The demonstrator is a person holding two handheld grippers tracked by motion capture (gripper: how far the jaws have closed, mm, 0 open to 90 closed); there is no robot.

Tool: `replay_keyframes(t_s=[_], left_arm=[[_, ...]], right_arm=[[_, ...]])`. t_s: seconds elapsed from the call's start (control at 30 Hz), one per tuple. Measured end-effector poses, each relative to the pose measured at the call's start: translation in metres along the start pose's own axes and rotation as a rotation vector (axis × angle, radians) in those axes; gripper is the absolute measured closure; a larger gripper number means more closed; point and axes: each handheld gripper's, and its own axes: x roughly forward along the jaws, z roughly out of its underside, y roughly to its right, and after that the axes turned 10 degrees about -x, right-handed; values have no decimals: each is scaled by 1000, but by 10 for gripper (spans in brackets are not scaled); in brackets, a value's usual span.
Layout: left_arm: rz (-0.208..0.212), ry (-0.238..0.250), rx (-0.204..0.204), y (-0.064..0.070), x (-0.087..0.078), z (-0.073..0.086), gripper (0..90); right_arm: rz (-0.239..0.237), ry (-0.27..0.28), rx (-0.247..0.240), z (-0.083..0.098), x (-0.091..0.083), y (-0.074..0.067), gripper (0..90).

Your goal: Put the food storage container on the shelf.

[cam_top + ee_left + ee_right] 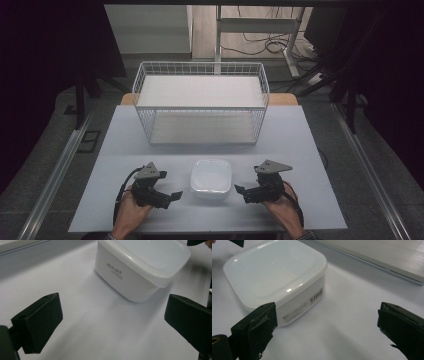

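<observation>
Pale grey table [300,150], dark room beyond.

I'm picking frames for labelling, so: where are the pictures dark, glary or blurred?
High view: dim overall, black at both sides, with the box and table lit evenly. Left gripper view: the box's lid shows a mild sheen, its print is readable, and the table blurs toward the far right edge. Right gripper view: small glare spots on the lid rim, and the label text is too soft to read.
</observation>
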Motion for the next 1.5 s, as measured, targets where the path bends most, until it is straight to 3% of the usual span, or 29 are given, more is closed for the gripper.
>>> replay_keyframes(t_s=[0.17,0.37,0.53,0.87,1.03,1.13,1.2,1.27,1.3,1.33,1.37,1.5], left_arm=[[8,-8,7,4,2,-7,20],[42,6,-12,7,3,-18,30],[34,1,-3,11,7,-28,70],[50,-9,-10,13,20,-47,131],[49,-32,-11,13,36,-56,134],[58,-64,-18,11,47,-52,124],[78,-61,-41,9,48,-51,118],[100,-61,-60,6,48,-49,151],[123,-64,-69,6,48,-49,190],[183,-86,-102,6,49,-46,237],[183,-86,-102,6,49,-46,230],[181,-95,-135,8,41,-43,305]], right_arm=[[-6,4,20,-4,0,0,21],[-8,-7,22,-15,2,-5,16],[-21,-6,16,-26,6,-10,15],[-66,-54,55,-41,19,-13,66],[-50,-58,84,-41,27,-8,96],[-106,-61,139,-35,33,-1,109],[-111,-70,140,-33,35,-1,112],[-171,-72,178,-31,37,1,195],[-191,-72,181,-31,36,1,240],[-217,-70,188,-31,35,0,306],[-240,-76,200,-31,34,-1,314],[-239,-96,223,-31,31,-3,373]])
